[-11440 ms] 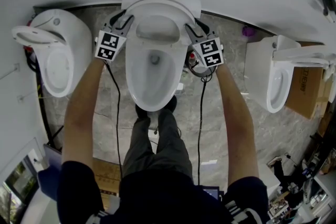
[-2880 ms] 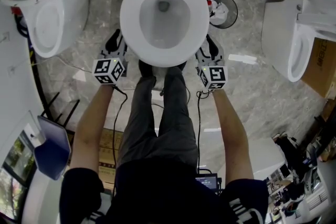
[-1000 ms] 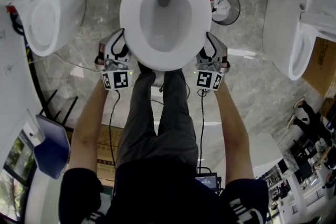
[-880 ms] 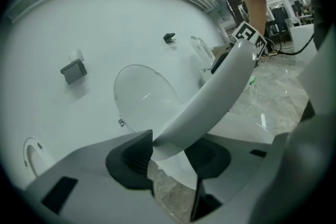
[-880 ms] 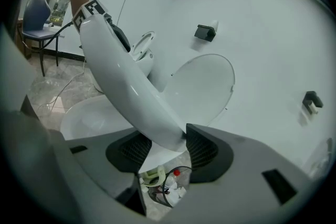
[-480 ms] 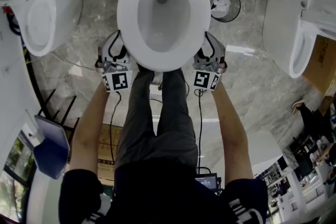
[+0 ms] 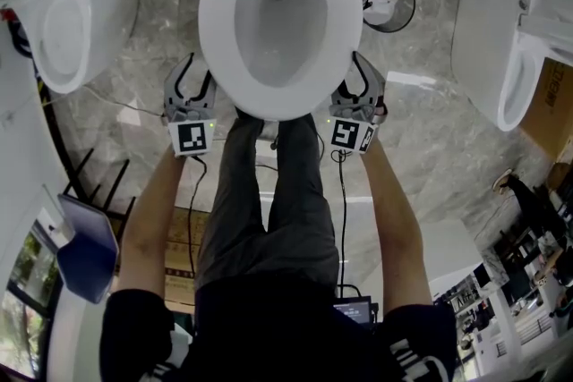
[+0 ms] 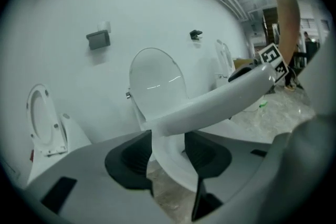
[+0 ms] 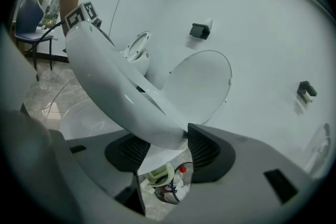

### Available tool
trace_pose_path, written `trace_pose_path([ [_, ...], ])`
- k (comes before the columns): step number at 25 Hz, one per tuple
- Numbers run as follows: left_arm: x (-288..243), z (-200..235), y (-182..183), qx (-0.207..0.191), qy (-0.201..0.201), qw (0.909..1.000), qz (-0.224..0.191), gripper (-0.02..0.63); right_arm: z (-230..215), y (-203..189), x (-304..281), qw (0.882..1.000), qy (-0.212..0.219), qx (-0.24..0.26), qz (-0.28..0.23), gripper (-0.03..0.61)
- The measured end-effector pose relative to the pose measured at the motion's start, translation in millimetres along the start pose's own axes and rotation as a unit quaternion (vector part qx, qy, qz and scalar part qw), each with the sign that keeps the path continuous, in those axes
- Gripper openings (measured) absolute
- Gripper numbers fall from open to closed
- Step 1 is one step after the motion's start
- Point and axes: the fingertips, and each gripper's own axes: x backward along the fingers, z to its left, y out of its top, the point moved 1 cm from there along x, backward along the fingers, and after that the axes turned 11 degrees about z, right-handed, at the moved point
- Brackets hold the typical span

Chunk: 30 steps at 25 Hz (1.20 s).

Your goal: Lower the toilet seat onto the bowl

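Observation:
The white toilet seat [image 7: 215,22] lies low over the bowl [image 7: 277,31], and the lid [image 8: 157,81] stands upright behind it. My left gripper [image 7: 195,72] is at the seat's front left edge. My right gripper [image 7: 358,72] is at its front right edge. In the left gripper view the seat rim [image 8: 220,99] runs between the pads of the left gripper [image 8: 169,149], with the bowl just under it. In the right gripper view the rim [image 9: 121,92] fills the gap between the pads of the right gripper [image 9: 163,149]. Both grippers are shut on the seat.
One more toilet [image 7: 63,4] stands at the left and another [image 7: 510,58] at the right. A round waste bin [image 7: 387,0] with rubbish sits beside the bowl. The person's legs [image 7: 269,192] stand before the bowl, with cables trailing on the marble floor. A cardboard box [image 7: 555,103] is far right.
The seat stood raised long ago and has since come down over the bowl. Over the last second both grippers sank a little with it, and the left one rolled and shifted slightly left.

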Motion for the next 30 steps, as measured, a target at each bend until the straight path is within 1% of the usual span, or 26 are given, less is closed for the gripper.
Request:
trace_pose_path([
  [3,-2.7,-1.0,-10.1,0.079,-0.022,0.9965,0.018,0.210,2.6,-2.8,-0.7,1.000,0.002,-0.008,0.001,0.239],
  [6,-4.6,-3.8,-15.9,0.145,-0.041,0.9882,0.029,0.197,4.4,-4.4,-1.5,1.000,0.006,-0.010,-0.003,0.242],
  [9,-6.6,-5.6,-29.5,0.184,-0.056,0.9802,0.047,0.196,7.9,-7.0,-1.9,1.000,0.012,-0.011,-0.006,0.253],
  [10,-7.2,-4.4,-32.4,0.196,-0.054,0.9778,0.051,0.193,8.6,-7.5,-1.9,1.000,0.012,-0.010,-0.006,0.252],
  [11,-7.9,-1.8,-33.4,0.207,-0.049,0.9756,0.053,0.170,8.9,-8.0,-2.0,1.000,0.011,-0.008,-0.006,0.253],
  [12,-8.5,1.3,-33.9,0.217,-0.043,0.9736,0.055,0.161,9.0,-8.7,-2.1,1.000,0.011,-0.007,-0.005,0.252],
  [14,-9.3,5.1,-35.2,0.224,-0.040,0.9720,0.059,0.158,10.1,-10.4,-2.6,1.000,0.012,0.002,-0.004,0.253],
  [17,-11.0,2.0,-37.1,0.222,-0.052,0.9713,0.066,0.158,11.5,-13.2,-2.9,1.000,0.013,0.026,0.002,0.250],
  [21,-15.3,-2.8,-42.8,0.227,-0.064,0.9687,0.079,0.158,16.3,-16.6,-4.1,0.999,0.011,0.038,0.005,0.250],
  [23,-16.3,-3.5,-47.3,0.240,-0.065,0.9651,0.083,0.158,18.8,-18.7,-5.1,0.999,0.012,0.045,0.006,0.250],
  [25,-17.7,-5.7,-51.5,0.258,-0.071,0.9595,0.087,0.152,20.6,-20.5,-6.5,0.999,0.014,0.048,0.007,0.253],
  [28,-20.4,-12.8,-56.1,0.274,-0.089,0.9531,0.094,0.146,23.4,-23.2,-6.6,0.999,0.017,0.048,0.008,0.258],
  [30,-22.3,-15.9,-58.2,0.283,-0.099,0.9489,0.098,0.141,24.3,-23.7,-6.9,0.999,0.018,0.039,0.005,0.259],
])
